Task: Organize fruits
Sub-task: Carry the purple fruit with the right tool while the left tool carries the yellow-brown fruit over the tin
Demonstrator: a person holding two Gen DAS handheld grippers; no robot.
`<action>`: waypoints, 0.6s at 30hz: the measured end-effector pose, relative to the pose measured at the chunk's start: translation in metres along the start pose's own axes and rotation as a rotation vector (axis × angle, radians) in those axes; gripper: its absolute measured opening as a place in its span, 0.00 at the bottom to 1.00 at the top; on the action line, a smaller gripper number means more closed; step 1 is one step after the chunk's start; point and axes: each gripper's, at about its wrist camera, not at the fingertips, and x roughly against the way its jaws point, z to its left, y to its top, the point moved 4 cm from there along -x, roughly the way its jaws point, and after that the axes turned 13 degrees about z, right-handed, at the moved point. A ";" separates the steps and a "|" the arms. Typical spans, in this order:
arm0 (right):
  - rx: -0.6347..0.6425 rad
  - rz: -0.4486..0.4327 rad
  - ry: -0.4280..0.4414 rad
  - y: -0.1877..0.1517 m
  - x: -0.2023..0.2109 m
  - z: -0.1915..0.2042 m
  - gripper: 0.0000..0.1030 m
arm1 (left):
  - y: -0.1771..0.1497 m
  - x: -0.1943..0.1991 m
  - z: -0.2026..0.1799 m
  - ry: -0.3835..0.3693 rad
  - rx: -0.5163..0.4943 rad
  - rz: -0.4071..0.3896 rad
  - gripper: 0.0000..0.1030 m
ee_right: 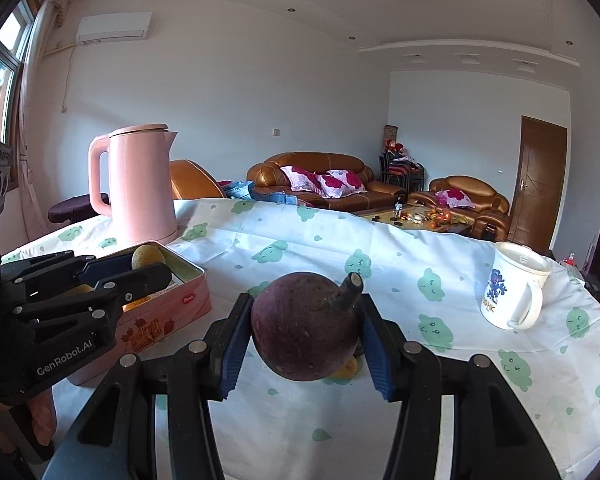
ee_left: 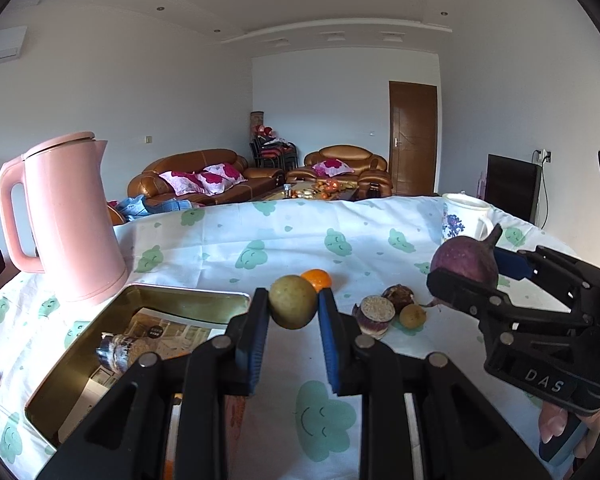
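My left gripper [ee_left: 293, 308] is shut on a round yellow-green fruit [ee_left: 292, 302] and holds it above the tablecloth, just right of the open gold-lined tin box [ee_left: 80, 360]. In the right wrist view the same gripper [ee_right: 150, 268] holds that fruit [ee_right: 148, 257] over the pink tin's [ee_right: 172, 312] rim. My right gripper [ee_right: 305, 328] is shut on a dark purple mangosteen [ee_right: 304, 326] with a stem, lifted off the table; it also shows in the left wrist view [ee_left: 464, 262]. An orange [ee_left: 318, 278], a cut purple fruit [ee_left: 376, 314], a brown fruit [ee_left: 398, 296] and a small yellow fruit [ee_left: 413, 315] lie on the cloth.
A pink kettle [ee_left: 66, 220] stands behind the tin at the left. A white mug with blue print [ee_right: 514, 288] stands at the right. The tin holds a small jar [ee_left: 118, 350] and printed paper. The table carries a white cloth with green cloud prints [ee_right: 380, 240].
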 end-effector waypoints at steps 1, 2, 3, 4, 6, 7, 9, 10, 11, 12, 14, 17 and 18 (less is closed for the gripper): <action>0.004 0.001 0.003 0.001 -0.001 0.003 0.52 | -0.001 0.001 0.002 0.006 0.001 0.000 0.25; 0.008 0.002 0.007 0.002 -0.002 0.006 0.52 | -0.001 0.001 0.004 0.011 0.002 0.000 0.25; 0.012 0.003 0.013 0.002 -0.003 0.009 0.52 | -0.002 0.002 0.006 0.016 0.003 0.000 0.25; 0.016 0.004 0.019 0.003 -0.004 0.012 0.52 | -0.002 0.002 0.009 0.023 0.004 0.001 0.25; 0.029 0.005 0.028 0.005 -0.005 0.020 0.52 | -0.004 0.003 0.014 0.030 0.010 0.002 0.25; 0.037 0.006 0.033 0.006 -0.006 0.024 0.52 | -0.004 0.004 0.018 0.033 0.014 0.003 0.25; 0.052 0.007 0.041 0.008 -0.009 0.031 0.52 | -0.005 0.004 0.023 0.040 0.022 0.005 0.25; 0.059 0.007 0.045 0.009 -0.009 0.034 0.52 | -0.005 0.004 0.026 0.045 0.026 0.006 0.25; 0.064 0.006 0.049 0.011 -0.009 0.037 0.52 | -0.005 0.005 0.028 0.048 0.030 0.006 0.25; 0.067 0.004 0.054 0.012 -0.009 0.039 0.52 | -0.006 0.006 0.030 0.051 0.034 0.005 0.25; 0.074 0.000 0.063 0.015 -0.009 0.044 0.52 | -0.006 0.007 0.035 0.059 0.041 0.005 0.25; 0.082 -0.006 0.071 0.020 -0.009 0.049 0.52 | -0.007 0.009 0.042 0.072 0.047 0.003 0.25; 0.084 -0.006 0.076 0.021 -0.009 0.050 0.52 | -0.007 0.009 0.044 0.076 0.049 0.004 0.25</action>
